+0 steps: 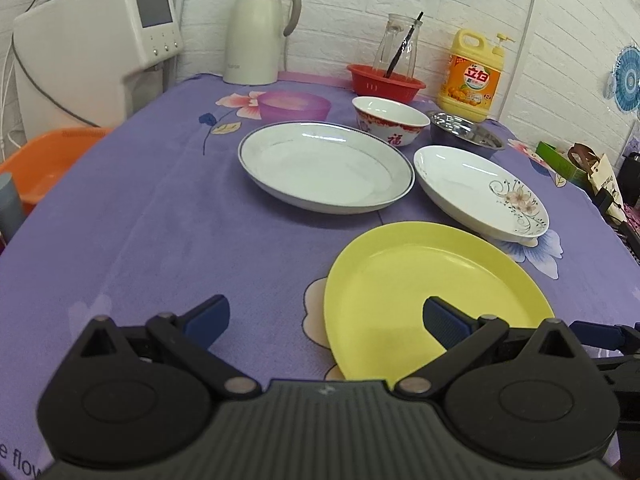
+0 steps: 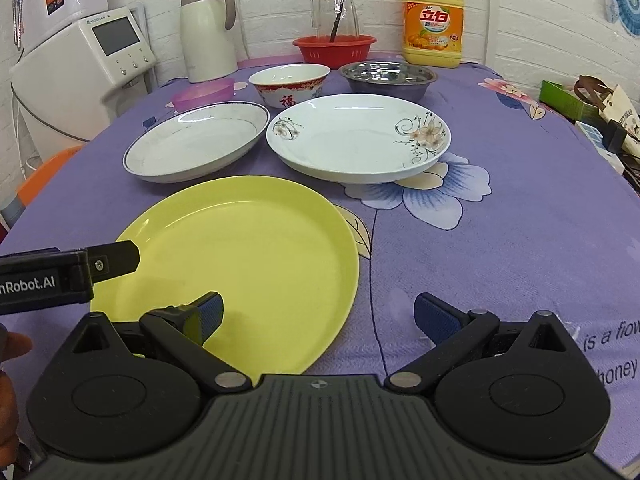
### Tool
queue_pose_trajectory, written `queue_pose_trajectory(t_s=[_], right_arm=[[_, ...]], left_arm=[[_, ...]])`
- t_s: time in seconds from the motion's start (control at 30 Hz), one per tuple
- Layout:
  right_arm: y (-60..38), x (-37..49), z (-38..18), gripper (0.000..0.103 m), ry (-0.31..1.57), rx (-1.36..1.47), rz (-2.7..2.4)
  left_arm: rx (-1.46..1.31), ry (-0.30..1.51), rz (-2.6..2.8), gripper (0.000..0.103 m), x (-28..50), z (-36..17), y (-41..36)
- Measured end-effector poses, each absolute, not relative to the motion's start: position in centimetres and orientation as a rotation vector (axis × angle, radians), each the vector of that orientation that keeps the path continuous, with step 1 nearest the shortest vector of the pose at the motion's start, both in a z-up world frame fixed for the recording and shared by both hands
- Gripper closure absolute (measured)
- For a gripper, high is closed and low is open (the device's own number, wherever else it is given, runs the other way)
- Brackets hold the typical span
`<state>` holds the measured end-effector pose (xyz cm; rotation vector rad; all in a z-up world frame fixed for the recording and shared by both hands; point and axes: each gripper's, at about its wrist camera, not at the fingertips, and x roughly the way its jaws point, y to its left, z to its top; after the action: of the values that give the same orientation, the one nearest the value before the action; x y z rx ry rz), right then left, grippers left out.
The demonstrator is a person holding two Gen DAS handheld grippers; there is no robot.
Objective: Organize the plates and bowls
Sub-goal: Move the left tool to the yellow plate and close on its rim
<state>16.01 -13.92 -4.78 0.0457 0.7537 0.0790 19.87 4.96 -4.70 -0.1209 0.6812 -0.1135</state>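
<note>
Purple floral cloth covers the desk [image 1: 120, 220]; from the left wrist, the left hand-held gripper [image 1: 326, 318] hangs apart over the near yellow plate [image 1: 420, 276]. From the right wrist, the right hand-held gripper [image 2: 318, 316] gapes too; plates and bowls lie unstacked, sorting apparently unstarted.

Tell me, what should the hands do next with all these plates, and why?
Probably ease the right tool forward and shut it on the yellow plate rim. Both tools are open and empty, and that plate lies nearest, apart from the two white plates.
</note>
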Motion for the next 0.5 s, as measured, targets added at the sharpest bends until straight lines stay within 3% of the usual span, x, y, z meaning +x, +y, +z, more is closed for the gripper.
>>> queue_pose_trajectory(t_s=[0.5], right_arm=[[-14.1,16.6,-5.7,0.000,0.721,-0.011,0.126]], left_arm=[[-0.041,0.719,-0.219,0.003,21.8,-6.2,3.6]])
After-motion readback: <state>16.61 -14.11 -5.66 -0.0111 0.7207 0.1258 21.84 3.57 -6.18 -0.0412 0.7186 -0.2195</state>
